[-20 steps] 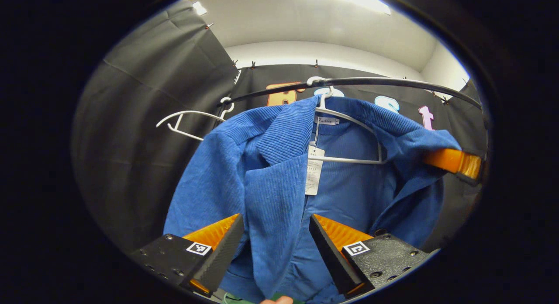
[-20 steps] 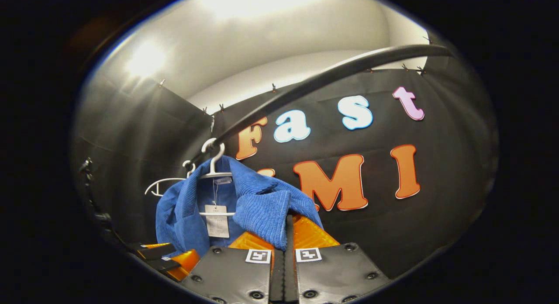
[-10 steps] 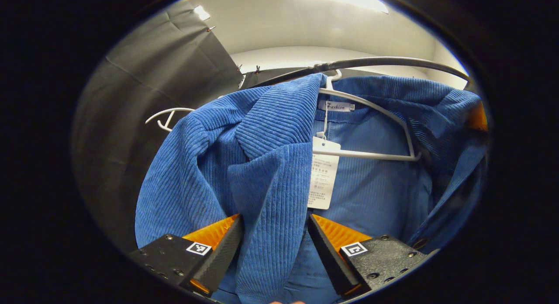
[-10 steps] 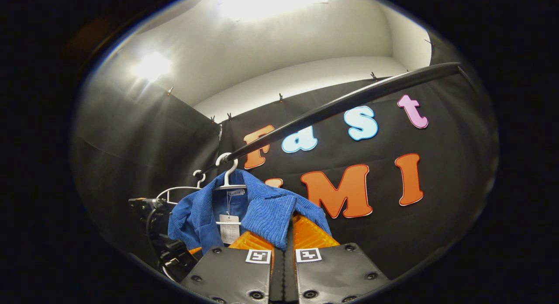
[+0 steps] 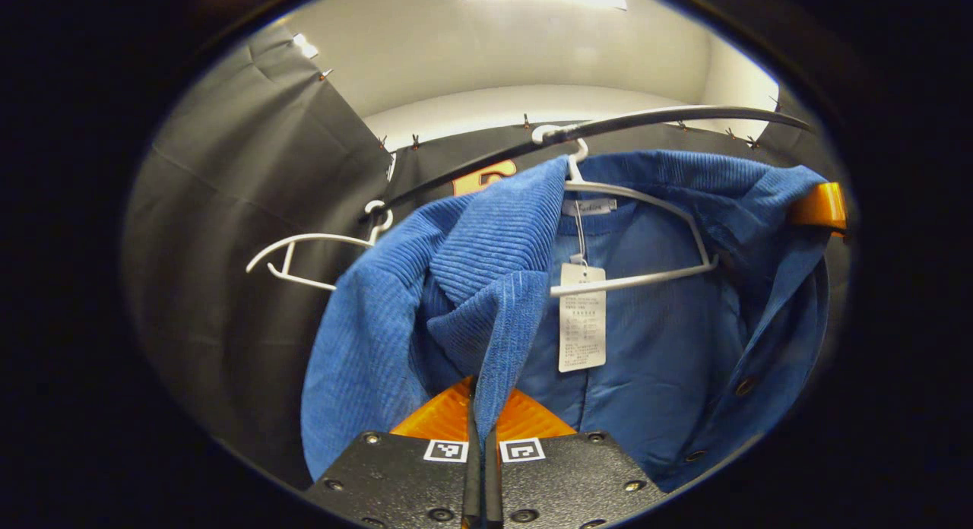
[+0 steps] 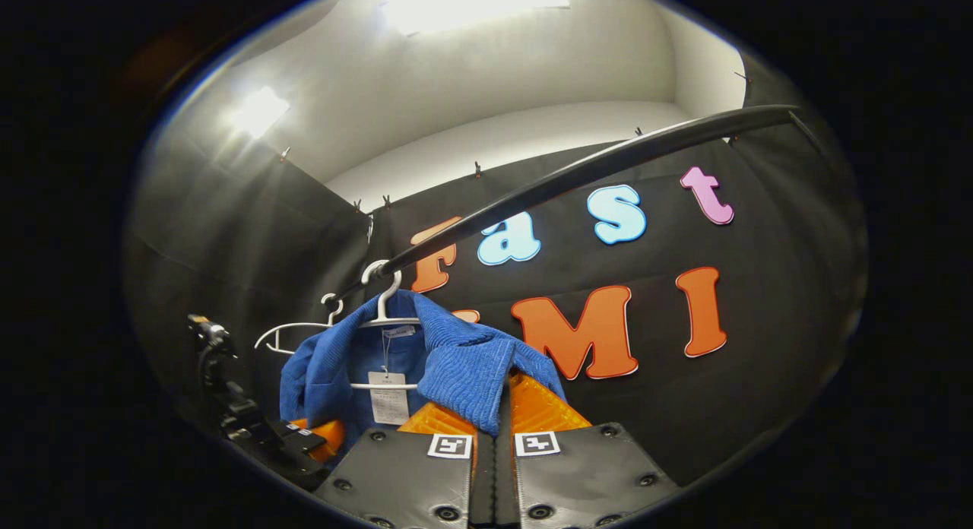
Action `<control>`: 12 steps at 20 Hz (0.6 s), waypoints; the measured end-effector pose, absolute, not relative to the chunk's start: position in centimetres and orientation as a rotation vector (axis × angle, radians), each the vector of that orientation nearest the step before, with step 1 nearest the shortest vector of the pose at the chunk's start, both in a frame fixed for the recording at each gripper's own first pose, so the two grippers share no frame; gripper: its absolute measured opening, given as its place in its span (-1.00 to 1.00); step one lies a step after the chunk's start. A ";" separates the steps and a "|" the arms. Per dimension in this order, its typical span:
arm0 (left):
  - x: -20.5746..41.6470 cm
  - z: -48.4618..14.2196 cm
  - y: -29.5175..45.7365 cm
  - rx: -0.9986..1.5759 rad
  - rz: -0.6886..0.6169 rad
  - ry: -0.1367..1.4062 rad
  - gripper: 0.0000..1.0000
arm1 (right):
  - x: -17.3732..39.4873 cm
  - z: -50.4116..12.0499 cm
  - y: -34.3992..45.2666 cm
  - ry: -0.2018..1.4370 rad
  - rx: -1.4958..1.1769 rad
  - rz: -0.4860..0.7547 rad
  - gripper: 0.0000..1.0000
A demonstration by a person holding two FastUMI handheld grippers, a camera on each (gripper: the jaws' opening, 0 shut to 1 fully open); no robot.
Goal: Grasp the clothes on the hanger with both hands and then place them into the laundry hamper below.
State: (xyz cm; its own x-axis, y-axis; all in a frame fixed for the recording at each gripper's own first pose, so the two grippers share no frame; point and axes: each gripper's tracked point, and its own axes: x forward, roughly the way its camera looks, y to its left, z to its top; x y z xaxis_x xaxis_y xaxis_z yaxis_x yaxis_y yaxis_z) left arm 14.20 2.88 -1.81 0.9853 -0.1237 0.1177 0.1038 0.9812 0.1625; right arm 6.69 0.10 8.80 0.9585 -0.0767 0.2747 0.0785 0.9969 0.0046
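Left tongs (image 5: 479, 438) have clamped the ribbed blue jacket (image 5: 486, 270); right tongs (image 6: 500, 422) grip it too

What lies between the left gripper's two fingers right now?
In the left gripper view, a fold of the blue corduroy jacket, its front edge, is pinched between the shut fingers of the left gripper.
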 end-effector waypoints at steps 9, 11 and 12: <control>12.8 12.0 7.8 0.431 -0.030 -0.325 -0.96 | 6.6 11.3 -1.4 -0.410 -0.094 -0.225 -0.86; 13.1 15.1 7.8 0.481 -0.033 -0.361 -0.99 | 6.8 11.7 -1.3 -0.423 -0.096 -0.230 -0.85; 13.2 16.8 7.6 0.499 -0.038 -0.382 -0.98 | 6.8 11.8 -1.3 -0.427 -0.098 -0.230 -0.85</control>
